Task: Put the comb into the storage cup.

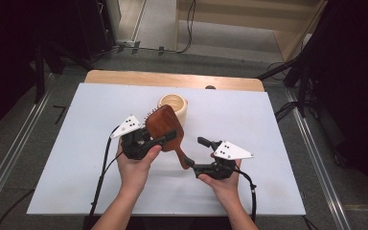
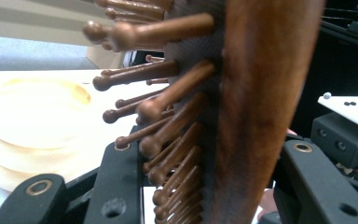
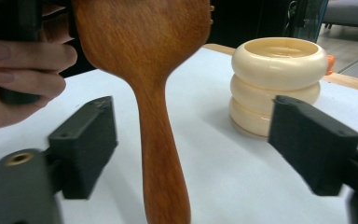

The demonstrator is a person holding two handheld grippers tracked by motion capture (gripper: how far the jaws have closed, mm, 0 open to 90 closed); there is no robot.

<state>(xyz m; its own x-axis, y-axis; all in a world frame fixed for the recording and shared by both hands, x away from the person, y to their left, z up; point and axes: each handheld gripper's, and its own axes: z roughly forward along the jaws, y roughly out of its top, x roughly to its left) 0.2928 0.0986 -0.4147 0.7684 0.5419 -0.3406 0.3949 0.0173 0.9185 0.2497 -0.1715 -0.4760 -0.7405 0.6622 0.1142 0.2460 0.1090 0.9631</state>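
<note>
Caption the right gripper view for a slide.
Open right claw straddles the hairbrush handle without touching; cream holder stands behind on the table.

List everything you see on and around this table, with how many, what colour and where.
hairbrush: one, reddish-brown wood with wooden pins, held above the table's middle, its head between the left gripper's jaws.
ribbed holder: one, cream, open-topped, upright on the sheet behind the brush.
sheet: one, white, covering most of the table.
table: one, light wood, its far edge showing beyond the sheet.
left gripper: one, black with a grey plate, shut on the hairbrush head.
right gripper: one, black, open, its jaws standing clear on either side of the handle.
hands: two, entering from the bottom of the high view.
</note>
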